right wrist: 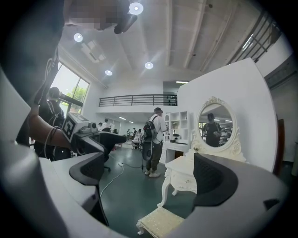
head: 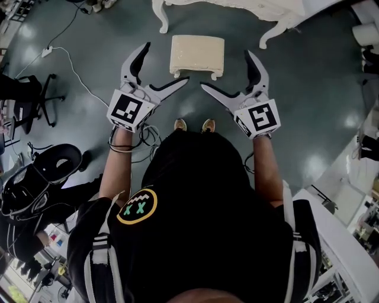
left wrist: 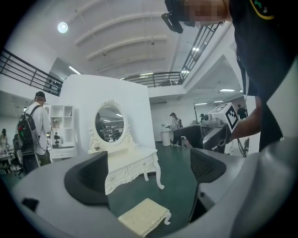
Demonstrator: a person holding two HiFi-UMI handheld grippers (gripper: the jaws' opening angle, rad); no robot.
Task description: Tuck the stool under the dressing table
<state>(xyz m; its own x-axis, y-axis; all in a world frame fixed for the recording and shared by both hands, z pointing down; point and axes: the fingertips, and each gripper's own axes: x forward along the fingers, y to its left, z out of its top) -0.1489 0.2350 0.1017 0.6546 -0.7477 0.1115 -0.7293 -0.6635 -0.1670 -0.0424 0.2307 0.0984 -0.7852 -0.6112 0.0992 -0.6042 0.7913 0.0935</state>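
a cream cushioned stool [head: 197, 54] with carved white legs is seen upright on the floor, just before the ornate white dressing table [head: 237, 10].

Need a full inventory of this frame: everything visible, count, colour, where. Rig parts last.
stool: 1, cream, on the floor ahead of the person, not under the table
dressing table: 1, white, carved legs, beyond the stool
oval mirror: 1, white frame, on top of the dressing table
shelf unit: 1, white, beside the dressing table
office chair: 1, black, floor at far left
cable: 1, white, trailing across the dark green floor at left
bystander with backpack: 1, light top, standing by the shelf unit
shoes: 2, tan, the person's own, behind the stool
left hand-held gripper: 1, grey and black, open, empty
right hand-held gripper: 1, grey and black, open, empty
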